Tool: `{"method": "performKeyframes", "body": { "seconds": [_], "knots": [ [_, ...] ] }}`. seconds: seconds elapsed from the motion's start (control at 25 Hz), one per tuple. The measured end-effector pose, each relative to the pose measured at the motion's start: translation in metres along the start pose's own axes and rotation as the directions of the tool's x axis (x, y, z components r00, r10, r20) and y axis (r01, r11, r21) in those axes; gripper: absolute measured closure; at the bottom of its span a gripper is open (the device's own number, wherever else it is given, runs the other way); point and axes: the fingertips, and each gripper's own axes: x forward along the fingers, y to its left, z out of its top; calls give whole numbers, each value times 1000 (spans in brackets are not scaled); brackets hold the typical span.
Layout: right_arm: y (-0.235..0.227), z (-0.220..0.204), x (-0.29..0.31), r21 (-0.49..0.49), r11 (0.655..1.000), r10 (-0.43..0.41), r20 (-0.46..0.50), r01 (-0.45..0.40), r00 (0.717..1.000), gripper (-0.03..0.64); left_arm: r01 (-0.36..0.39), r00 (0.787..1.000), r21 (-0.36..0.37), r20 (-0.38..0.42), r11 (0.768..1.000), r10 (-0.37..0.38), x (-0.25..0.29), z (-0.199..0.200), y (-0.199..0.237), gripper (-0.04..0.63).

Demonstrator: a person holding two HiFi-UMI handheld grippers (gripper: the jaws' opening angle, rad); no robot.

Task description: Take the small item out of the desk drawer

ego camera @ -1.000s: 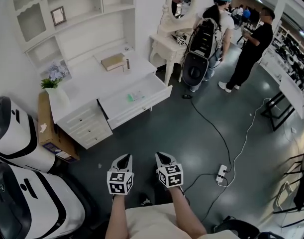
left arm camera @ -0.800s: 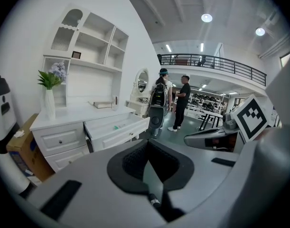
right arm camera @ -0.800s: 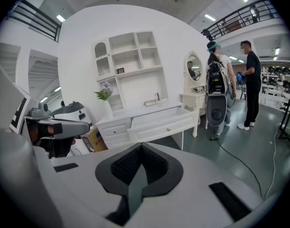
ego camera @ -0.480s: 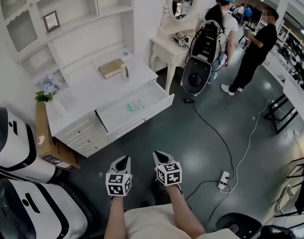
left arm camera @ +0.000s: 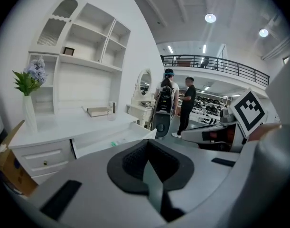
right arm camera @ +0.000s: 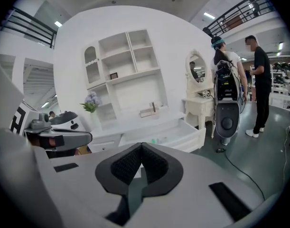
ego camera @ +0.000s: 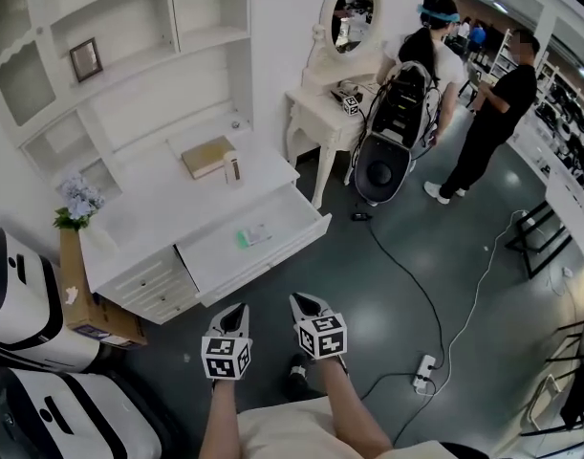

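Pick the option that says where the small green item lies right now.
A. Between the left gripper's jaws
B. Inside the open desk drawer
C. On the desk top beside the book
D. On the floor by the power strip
B: in the head view the small green item lies on the bottom of the pulled-out desk drawer, below the desk top.

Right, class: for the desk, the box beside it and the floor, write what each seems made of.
Desk: probably painted wood or board, with a smooth white satin finish and panelled drawer fronts.
Box: cardboard by its look, plain brown and matt.
Floor: dark grey, perhaps sealed concrete or resin, seamless with a faint sheen.
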Motion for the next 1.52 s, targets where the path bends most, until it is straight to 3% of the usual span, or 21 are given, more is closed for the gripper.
{"method": "performKeyframes", "body": {
  "seconds": [0.2, 0.52, 0.84, 1.2, 1.52],
  "knots": [
    [-33, 23, 31, -20, 1000, -5, -13, 5, 1000, 591, -16, 1000, 3, 1, 1000, 16, 43, 20, 7, 580],
    [-69, 47, 58, -35, 997, 68, -7, -68, 998, 592, -64, 998, 2, 28, 998, 64, 93, 55, 11, 580],
    [-82, 44, 62, 20, 982, 187, 2, -187, 982, 591, -84, 996, 12, -1, 996, 84, 113, 52, 7, 580],
    [-106, 49, 69, 102, 975, 198, 27, -200, 980, 592, -78, 997, 13, -16, 997, 78, 140, 62, 10, 580],
    [-134, 91, 98, 162, 960, 219, 80, -229, 973, 592, -55, 998, 28, -16, 998, 55, 189, 92, 34, 580]
  ]
}}
